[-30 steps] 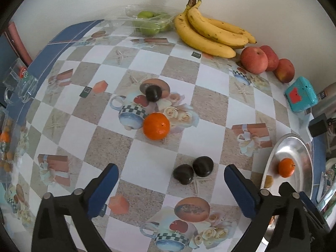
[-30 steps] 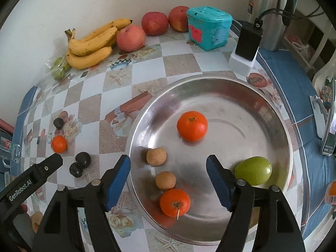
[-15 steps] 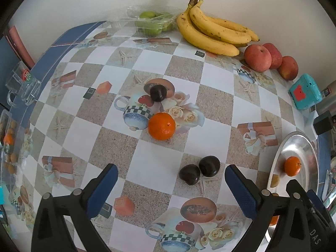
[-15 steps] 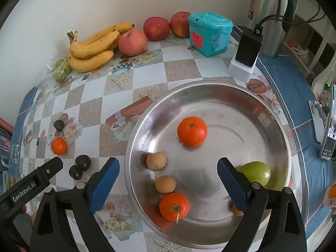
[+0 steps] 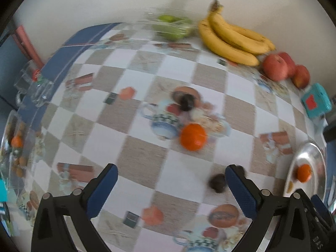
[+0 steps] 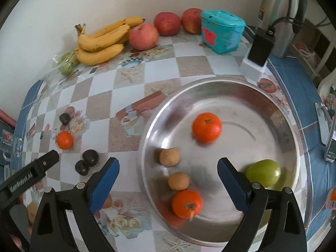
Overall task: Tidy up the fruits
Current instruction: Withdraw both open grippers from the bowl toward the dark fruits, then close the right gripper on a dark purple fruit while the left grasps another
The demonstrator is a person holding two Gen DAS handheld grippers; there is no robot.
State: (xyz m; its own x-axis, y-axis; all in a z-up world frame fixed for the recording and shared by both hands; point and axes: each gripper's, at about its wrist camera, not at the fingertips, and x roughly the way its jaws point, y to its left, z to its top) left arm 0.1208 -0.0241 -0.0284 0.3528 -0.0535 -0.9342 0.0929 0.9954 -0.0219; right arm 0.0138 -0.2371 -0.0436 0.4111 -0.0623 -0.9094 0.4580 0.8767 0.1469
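Note:
My left gripper [image 5: 170,174] is open above the checkered tablecloth, and its view is blurred. An orange [image 5: 193,134] lies ahead of it, with one dark fruit [image 5: 187,103] further back. Another dark fruit [image 5: 217,181] shows just inside its right finger, and a second is partly hidden behind that finger. My right gripper [image 6: 168,166] stands open over the metal tray [image 6: 210,82] with nothing between its fingers. The tray holds two oranges [image 6: 206,127], two small brown fruits [image 6: 169,156] and a green fruit [image 6: 263,173].
Bananas [image 6: 100,42], three apples [image 6: 143,36], bagged green fruit [image 5: 172,26] and a teal box [image 6: 222,31] line the wall. A charger [image 6: 259,50] and a steel kettle [image 6: 281,16] stand at the back right. A glass mug [image 5: 35,90] sits at the left edge.
The left gripper has slid left, so the orange and the dark pair have shifted right in its view. The right gripper's jaws widened early in the second and have held since.

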